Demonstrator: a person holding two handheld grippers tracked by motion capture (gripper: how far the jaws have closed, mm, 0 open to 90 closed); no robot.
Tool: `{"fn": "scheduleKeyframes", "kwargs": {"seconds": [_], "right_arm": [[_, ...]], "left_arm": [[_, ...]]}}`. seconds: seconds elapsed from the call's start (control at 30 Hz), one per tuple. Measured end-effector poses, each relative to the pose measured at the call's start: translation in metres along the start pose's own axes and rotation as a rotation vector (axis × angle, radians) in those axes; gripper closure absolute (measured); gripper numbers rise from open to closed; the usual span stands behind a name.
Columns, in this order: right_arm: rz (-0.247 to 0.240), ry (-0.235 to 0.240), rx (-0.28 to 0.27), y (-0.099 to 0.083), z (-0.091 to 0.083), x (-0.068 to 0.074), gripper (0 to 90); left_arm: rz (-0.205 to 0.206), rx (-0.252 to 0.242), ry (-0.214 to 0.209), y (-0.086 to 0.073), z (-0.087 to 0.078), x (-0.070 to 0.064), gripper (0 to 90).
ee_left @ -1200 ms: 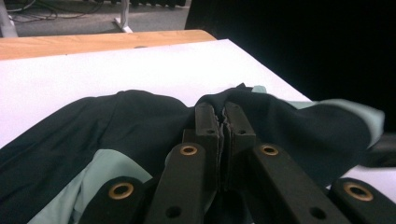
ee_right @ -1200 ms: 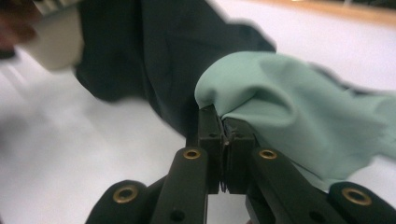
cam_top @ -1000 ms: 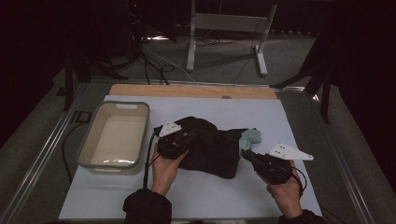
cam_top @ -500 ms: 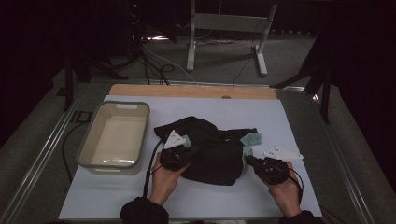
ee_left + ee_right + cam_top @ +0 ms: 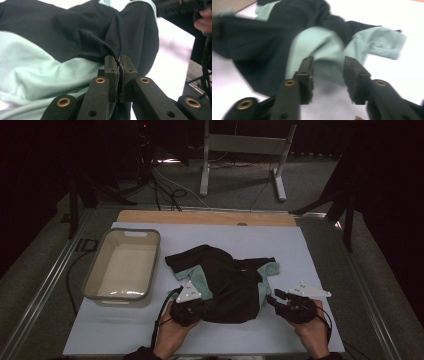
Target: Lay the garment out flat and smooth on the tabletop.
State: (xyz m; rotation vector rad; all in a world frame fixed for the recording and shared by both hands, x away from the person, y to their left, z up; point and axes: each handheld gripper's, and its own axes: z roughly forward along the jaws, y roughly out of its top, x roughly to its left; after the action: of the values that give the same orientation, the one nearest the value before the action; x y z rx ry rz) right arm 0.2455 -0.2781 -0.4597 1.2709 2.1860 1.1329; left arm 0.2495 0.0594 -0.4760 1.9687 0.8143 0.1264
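On the bench (image 5: 300,245), the tub (image 5: 122,265) sits left of the crumpled garment (image 5: 225,280); the left tool (image 5: 192,306) and right tool (image 5: 272,299) flank the garment's near edge.

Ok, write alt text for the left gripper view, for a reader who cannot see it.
The left tongs are shut on a pinched fold of a black and mint-green garment that lies crumpled on a white table. At the top right edge, part of the person's other hand appears beside dark equipment.
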Motion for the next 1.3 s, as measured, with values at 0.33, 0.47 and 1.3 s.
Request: {"fn": "scheduleKeyframes", "kwargs": {"seconds": [0.33, 0.47, 1.3], "right_arm": [[0.079, -0.037, -0.054, 0.005, -0.003, -0.02, 45.5], [0.082, -0.038, -0.055, 0.007, -0.001, -0.022, 43.5], [0.089, -0.034, 0.003, 0.017, 0.033, -0.028, 22.4]], "left_arm": [[-0.027, 0.025, -0.068, -0.017, -0.015, -0.008, 87.2], [-0.047, -0.009, -0.088, -0.019, -0.022, -0.007, 75.3], [-0.061, -0.094, 0.171, 0.011, -0.01, 0.033, 32.0]]}}
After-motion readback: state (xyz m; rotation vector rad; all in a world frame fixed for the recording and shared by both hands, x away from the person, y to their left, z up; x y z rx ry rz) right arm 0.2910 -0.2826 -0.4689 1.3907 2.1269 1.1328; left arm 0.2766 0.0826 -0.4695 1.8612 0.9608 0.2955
